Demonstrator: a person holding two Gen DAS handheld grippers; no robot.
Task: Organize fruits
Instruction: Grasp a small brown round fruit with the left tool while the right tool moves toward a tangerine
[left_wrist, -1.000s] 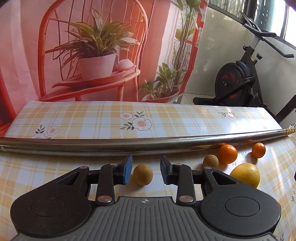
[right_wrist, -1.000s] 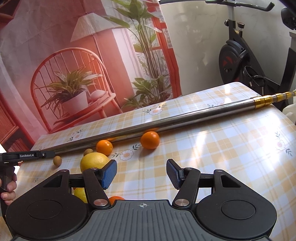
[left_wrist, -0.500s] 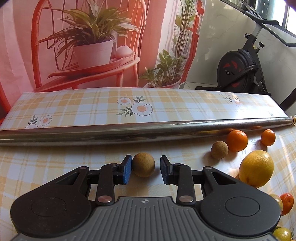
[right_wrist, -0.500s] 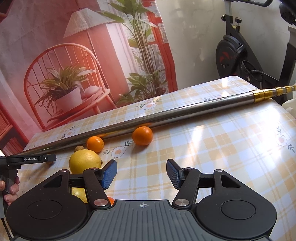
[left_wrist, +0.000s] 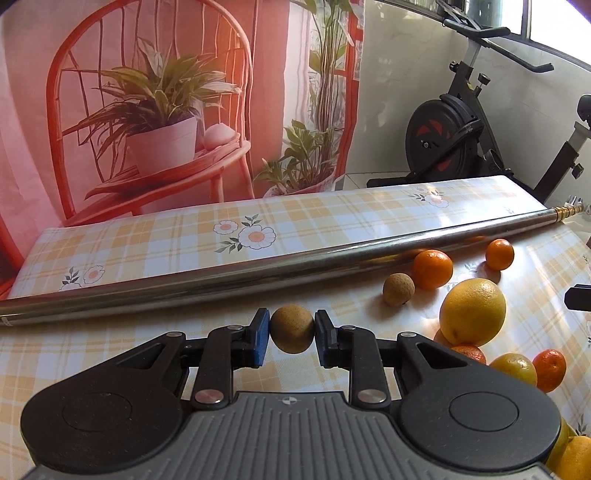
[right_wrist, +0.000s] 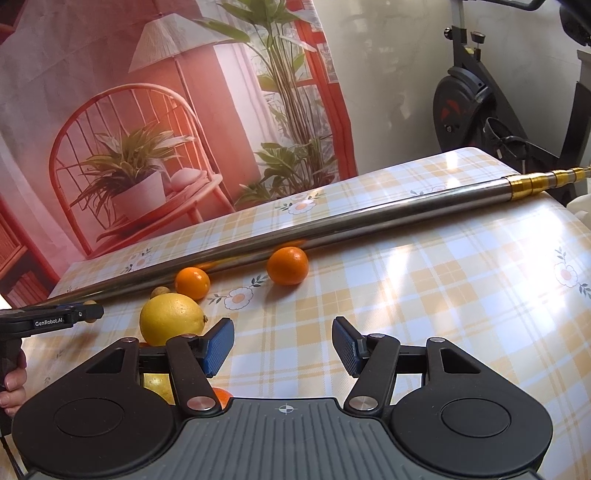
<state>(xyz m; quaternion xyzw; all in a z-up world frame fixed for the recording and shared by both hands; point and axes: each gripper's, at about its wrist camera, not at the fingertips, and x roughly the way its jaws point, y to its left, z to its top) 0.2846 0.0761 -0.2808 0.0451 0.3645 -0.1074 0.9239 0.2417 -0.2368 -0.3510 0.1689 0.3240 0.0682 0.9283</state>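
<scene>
My left gripper (left_wrist: 291, 330) is shut on a small brown round fruit (left_wrist: 292, 328), held just above the checked tablecloth. To its right lie a second brown fruit (left_wrist: 398, 289), two oranges (left_wrist: 432, 268) (left_wrist: 499, 254), a big yellow lemon (left_wrist: 472, 312) and more citrus at the right edge (left_wrist: 517, 367). My right gripper (right_wrist: 283, 345) is open and empty over the cloth. In the right wrist view the lemon (right_wrist: 170, 318) sits by its left finger, with oranges (right_wrist: 192, 283) (right_wrist: 287, 266) beyond and the left gripper (right_wrist: 55, 318) at far left.
A long steel pole (left_wrist: 258, 273) lies across the table behind the fruit; it also shows in the right wrist view (right_wrist: 332, 230). A printed backdrop (left_wrist: 147, 110) hangs behind the table. An exercise bike (left_wrist: 454, 136) stands at the back right.
My left gripper's jaws closed onto the brown fruit between them and it now sits clamped. The right gripper shifted slightly; it stays open.
</scene>
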